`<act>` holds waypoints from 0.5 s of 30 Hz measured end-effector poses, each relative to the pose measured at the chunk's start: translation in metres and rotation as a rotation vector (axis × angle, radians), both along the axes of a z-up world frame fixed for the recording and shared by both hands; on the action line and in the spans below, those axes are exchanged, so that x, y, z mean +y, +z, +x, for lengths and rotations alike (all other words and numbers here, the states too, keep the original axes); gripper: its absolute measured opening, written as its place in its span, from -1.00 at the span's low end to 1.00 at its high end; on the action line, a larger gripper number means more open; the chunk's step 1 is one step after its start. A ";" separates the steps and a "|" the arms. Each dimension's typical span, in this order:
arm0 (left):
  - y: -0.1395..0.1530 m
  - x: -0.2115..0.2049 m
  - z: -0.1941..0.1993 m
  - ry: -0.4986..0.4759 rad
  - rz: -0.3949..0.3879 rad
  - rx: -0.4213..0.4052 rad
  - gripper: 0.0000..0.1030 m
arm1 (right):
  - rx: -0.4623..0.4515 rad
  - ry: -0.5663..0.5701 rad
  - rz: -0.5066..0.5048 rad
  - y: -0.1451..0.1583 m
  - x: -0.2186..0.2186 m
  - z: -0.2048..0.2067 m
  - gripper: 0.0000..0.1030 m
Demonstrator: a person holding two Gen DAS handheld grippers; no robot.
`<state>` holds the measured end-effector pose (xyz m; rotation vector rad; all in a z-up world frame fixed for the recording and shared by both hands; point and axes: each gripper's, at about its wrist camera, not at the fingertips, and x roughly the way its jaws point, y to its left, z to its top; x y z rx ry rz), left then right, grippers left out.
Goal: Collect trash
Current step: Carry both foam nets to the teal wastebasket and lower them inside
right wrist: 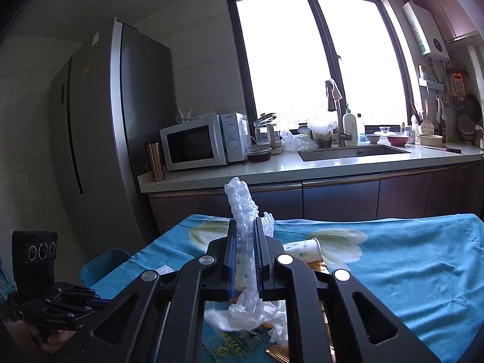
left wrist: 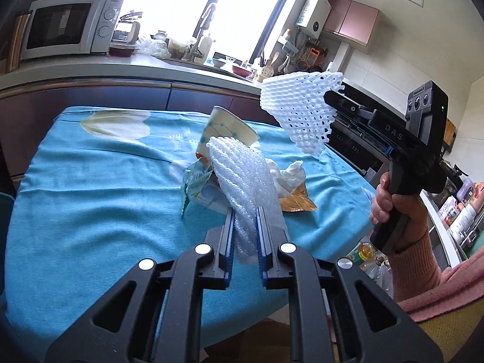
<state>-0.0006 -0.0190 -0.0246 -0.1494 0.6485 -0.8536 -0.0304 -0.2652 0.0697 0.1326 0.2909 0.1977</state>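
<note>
Gripping one white foam fruit net [left wrist: 242,178], the left hand-held gripper [left wrist: 245,214] is clamping it; the right hand-held gripper [left wrist: 328,95] is pinching another foam net [left wrist: 298,109] above the bench [left wrist: 90,187].

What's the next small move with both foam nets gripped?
Probably carry both toward a bin; none is in view. The left gripper pinches one foam net, the right gripper another, both lifted clear of the paper cup and wrappers.

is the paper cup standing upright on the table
No, the paper cup lies tipped over among the trash on the blue tablecloth.
</note>
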 end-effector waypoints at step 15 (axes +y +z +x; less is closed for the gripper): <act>0.011 0.144 0.017 0.401 -0.018 -0.012 -0.74 | 0.105 0.406 0.089 -0.013 0.120 0.051 -0.82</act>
